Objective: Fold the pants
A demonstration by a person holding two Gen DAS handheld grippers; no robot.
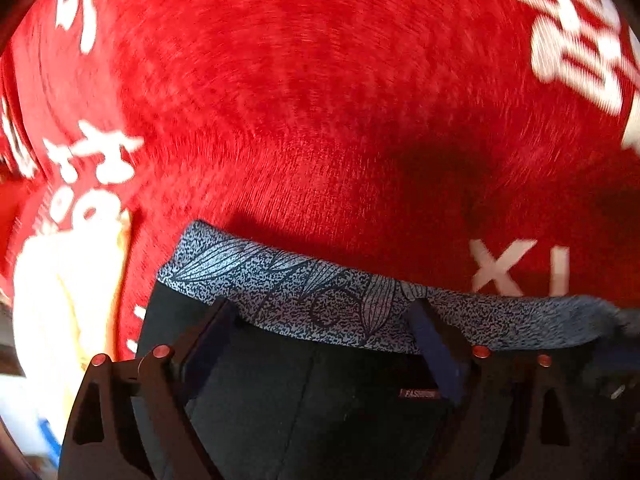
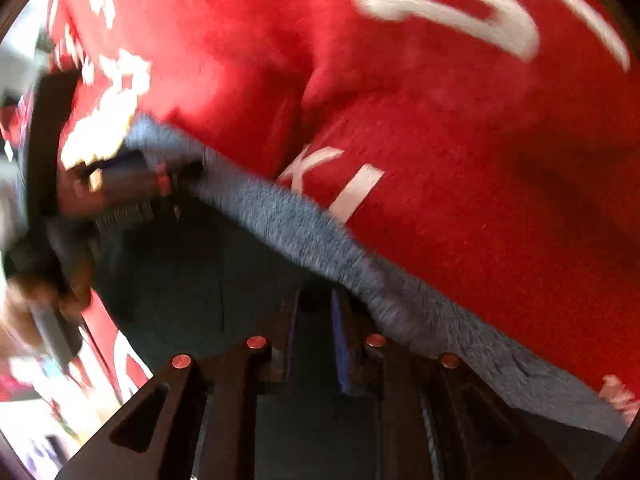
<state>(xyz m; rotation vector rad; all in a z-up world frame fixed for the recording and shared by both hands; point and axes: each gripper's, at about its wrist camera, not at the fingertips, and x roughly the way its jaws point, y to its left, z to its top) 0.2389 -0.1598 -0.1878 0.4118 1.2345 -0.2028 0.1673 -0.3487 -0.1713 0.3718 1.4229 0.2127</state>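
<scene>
Left wrist view: my left gripper (image 1: 326, 312) spread wide over the pants (image 1: 304, 400) waistband — my right gripper (image 2: 314, 300) nearly clenched, grasp unclear, red cloth (image 1: 320, 100) beneath.

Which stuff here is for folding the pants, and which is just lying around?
For the job:
- dark pants with a grey speckled leaf-print waistband
- left tongs, open over the waistband
- right tongs, nearly closed at the waistband

Just lying about:
- red fuzzy cloth with white lettering underneath
- pale yellow blurred thing, unclear what
</scene>
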